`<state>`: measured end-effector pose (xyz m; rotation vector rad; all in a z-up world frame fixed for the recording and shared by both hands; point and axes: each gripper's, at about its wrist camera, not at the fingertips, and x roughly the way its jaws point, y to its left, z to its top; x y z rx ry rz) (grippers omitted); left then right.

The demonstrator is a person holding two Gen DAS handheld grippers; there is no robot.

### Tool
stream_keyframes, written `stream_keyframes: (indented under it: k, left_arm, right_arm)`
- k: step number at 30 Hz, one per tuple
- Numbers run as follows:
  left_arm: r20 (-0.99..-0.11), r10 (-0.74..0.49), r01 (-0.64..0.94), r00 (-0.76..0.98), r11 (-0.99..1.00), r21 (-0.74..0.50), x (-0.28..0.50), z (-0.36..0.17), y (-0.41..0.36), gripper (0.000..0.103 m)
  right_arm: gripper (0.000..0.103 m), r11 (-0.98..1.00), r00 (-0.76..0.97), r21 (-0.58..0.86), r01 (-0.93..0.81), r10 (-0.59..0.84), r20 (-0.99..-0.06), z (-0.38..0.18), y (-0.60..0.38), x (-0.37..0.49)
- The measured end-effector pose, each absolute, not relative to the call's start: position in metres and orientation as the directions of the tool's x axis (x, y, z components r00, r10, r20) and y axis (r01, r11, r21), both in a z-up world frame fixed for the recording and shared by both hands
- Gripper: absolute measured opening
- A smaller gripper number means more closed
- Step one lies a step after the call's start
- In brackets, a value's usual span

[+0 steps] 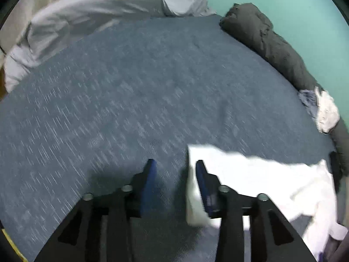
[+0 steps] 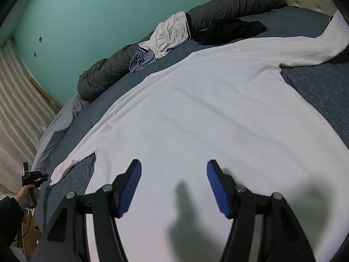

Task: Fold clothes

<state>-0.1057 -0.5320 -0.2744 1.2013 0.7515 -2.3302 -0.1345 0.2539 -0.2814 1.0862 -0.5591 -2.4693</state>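
White long-sleeve shirt (image 2: 196, 113) lies spread flat on the blue bedsheet (image 1: 130, 91), one sleeve (image 2: 72, 163) reaching toward the bed's edge. My right gripper (image 2: 173, 187) hangs over the shirt body, jaws spread, pinching nothing. My left gripper (image 1: 175, 182) is at the sleeve cuff (image 1: 193, 187), jaws apart; the cuff is against one pad, not clamped. Left view is blurred.

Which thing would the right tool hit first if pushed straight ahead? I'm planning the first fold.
Most likely the white long-sleeved shirt, spread flat on the bed: the open right tool points down onto its body, though the gap is unclear.
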Motion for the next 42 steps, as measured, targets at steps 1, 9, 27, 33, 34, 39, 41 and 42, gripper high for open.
stream_keyframes:
  k: [1,9,27,33,34,39,41,42]
  left_arm:
    - [-0.835,-0.091,0.566,-0.542,-0.774,-0.284,-0.101,-0.276,-0.527,0.046]
    - [-0.855,0.009,0.499,-0.518,-0.809,-0.311,-0.089,-0.29,-0.496,0.012]
    - [-0.876,-0.075,0.521,-0.476,-0.827,-0.212,-0.089,-0.28,-0.48,0.021]
    - [-0.853,-0.129,0.536,-0.505,-0.822,-0.193,-0.086,-0.265,-0.488,0.041]
    - [-0.85,-0.135,0.542,-0.509,-0.818,-0.195,-0.089,-0.264,-0.491,0.041]
    - [-0.831,-0.151,0.553,-0.535,-0.807,-0.209,-0.109,-0.261,-0.5,0.047]
    - [-0.832,-0.146,0.564,-0.536,-0.795,-0.224,-0.12,-0.267,-0.512,0.047]
    - [-0.832,-0.144,0.571,-0.536,-0.788,-0.231,-0.12,-0.273,-0.513,0.047]
  right_arm:
    - [0.063,-0.846,-0.626,0.499,0.186,-0.494,-0.603,-0.281,0.253,-0.134]
    - [0.063,-0.845,-0.629,0.5,0.191,-0.496,-0.598,-0.279,0.253,-0.13]
    - [0.063,-0.839,-0.631,0.511,0.185,-0.5,-0.593,-0.278,0.256,-0.133]
    - [0.063,-0.839,-0.626,0.511,0.186,-0.502,-0.597,-0.279,0.255,-0.131]
    - [0.063,-0.84,-0.626,0.509,0.188,-0.502,-0.596,-0.278,0.254,-0.13]
    - [0.063,-0.844,-0.628,0.504,0.183,-0.495,-0.6,-0.279,0.255,-0.131]
    - [0.063,-0.844,-0.628,0.505,0.18,-0.494,-0.602,-0.28,0.255,-0.131]
    - [0.063,-0.846,-0.628,0.503,0.18,-0.492,-0.603,-0.28,0.255,-0.131]
